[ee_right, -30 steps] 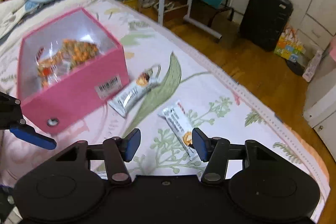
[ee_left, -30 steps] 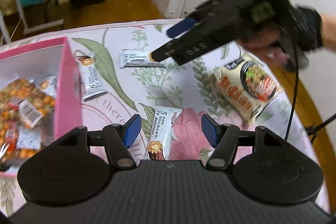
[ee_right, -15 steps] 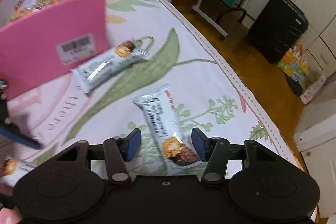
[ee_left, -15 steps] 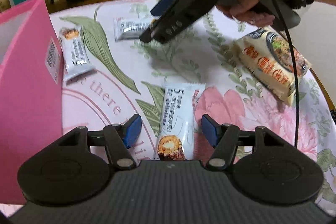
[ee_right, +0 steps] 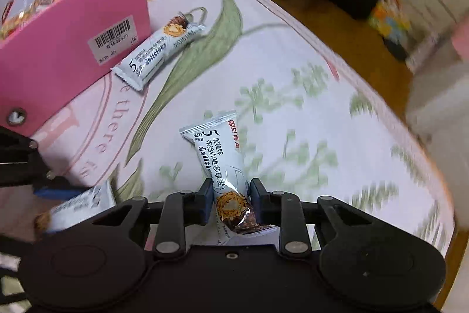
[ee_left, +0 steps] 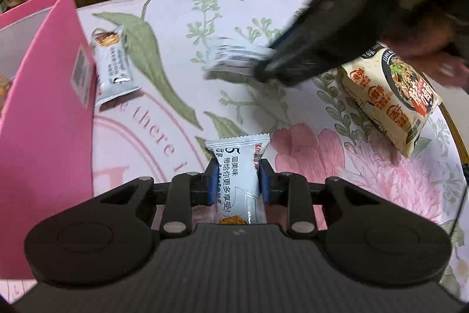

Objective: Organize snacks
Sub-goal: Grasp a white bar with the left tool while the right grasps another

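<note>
On the floral bedspread point(ee_right: 293, 72) I had each gripper, left point(ee_left: 236, 181) and right point(ee_right: 230, 200), clamped across a wafer bar, ready for the pink box point(ee_right: 73, 19) alongside.

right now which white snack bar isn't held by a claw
The white foil-wrapped snack bar lying against the pink cardboard box; each of the other two sits pinched in a claw.
</note>
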`<state>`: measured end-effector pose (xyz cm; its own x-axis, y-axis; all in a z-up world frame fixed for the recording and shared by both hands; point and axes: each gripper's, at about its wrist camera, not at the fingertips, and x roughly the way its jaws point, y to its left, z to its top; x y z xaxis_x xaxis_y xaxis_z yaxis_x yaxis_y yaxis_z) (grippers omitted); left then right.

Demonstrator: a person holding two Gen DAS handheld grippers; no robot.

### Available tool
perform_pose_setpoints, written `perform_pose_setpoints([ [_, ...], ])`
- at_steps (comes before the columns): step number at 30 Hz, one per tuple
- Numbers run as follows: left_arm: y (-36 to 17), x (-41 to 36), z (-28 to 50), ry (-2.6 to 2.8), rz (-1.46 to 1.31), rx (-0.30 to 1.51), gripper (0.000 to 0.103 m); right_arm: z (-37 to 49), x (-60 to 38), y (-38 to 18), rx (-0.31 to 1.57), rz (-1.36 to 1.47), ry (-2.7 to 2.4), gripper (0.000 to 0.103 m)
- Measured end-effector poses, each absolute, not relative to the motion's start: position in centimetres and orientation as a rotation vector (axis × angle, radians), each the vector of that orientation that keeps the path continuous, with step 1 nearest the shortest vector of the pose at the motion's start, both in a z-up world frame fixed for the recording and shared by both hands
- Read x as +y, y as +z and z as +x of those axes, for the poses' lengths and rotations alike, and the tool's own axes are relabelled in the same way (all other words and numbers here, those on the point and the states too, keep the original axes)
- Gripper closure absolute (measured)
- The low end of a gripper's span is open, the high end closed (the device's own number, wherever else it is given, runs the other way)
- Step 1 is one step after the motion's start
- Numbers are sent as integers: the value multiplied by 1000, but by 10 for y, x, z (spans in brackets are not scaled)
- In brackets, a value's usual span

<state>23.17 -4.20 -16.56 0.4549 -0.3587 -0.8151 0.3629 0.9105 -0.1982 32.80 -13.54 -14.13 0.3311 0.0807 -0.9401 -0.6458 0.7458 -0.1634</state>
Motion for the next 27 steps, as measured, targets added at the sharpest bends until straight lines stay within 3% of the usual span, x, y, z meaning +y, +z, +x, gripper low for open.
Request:
perform_pose_setpoints([
  [13,-150,-35,218,-431,16,1103,76,276,-175,-123,1284,-260,387,73],
  [27,-115,-11,171,-393,37,1118,76,214,-165,-90,1292,-171,456,73],
])
